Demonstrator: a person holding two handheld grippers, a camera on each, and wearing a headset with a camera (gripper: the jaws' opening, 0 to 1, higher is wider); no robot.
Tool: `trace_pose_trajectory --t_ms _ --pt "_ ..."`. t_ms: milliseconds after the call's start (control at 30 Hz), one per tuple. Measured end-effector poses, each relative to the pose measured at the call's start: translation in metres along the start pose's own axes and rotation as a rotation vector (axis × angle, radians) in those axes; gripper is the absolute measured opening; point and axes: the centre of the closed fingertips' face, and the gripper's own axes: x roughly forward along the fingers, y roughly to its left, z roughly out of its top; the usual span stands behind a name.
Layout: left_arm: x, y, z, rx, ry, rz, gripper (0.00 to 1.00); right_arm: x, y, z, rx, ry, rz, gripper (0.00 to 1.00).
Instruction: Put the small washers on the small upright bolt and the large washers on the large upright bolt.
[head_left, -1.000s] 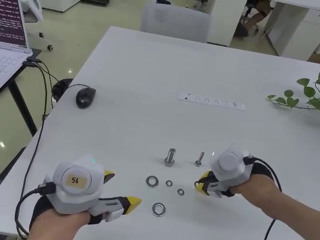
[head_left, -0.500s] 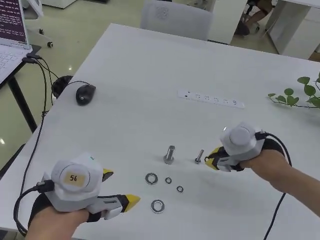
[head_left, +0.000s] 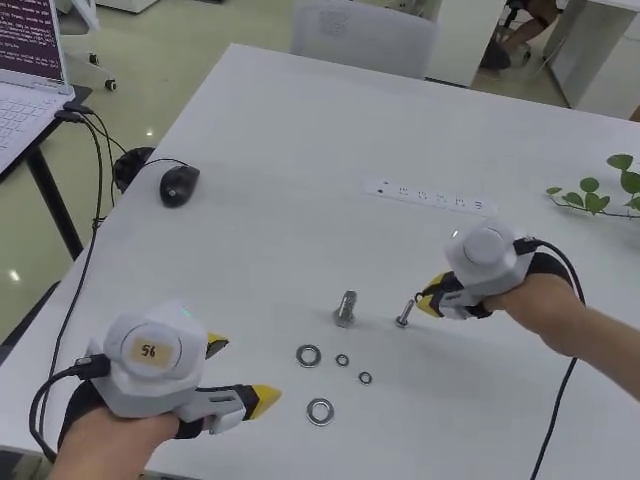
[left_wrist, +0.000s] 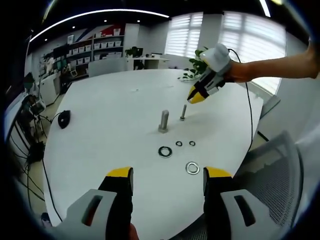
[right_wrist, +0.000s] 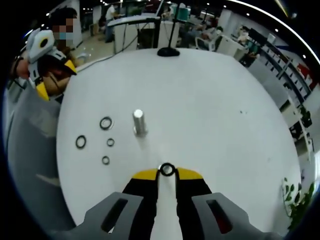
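Bright even light, sharp, fisheye-warped edges

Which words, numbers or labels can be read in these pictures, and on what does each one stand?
"56": yellow label on top of the left hand-held gripper.
Laptop screen: lines of text, too small to read.
Power strip: markings too small to read.

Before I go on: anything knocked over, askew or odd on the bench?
Nothing stands out. The large silver hex bolt and the small silver bolt both stand upright on the white table; the loose metal washers lie flat beside them. The right gripper is shut on a small metal washer.
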Motion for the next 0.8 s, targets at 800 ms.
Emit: trace_pose_trajectory --t_ms 800 --pt "-0.002 0.004 -0.003 -0.017 0.002 0.011 0.56 0.016 0.001 -0.005 -0.029 0.070 0.051 0.13"
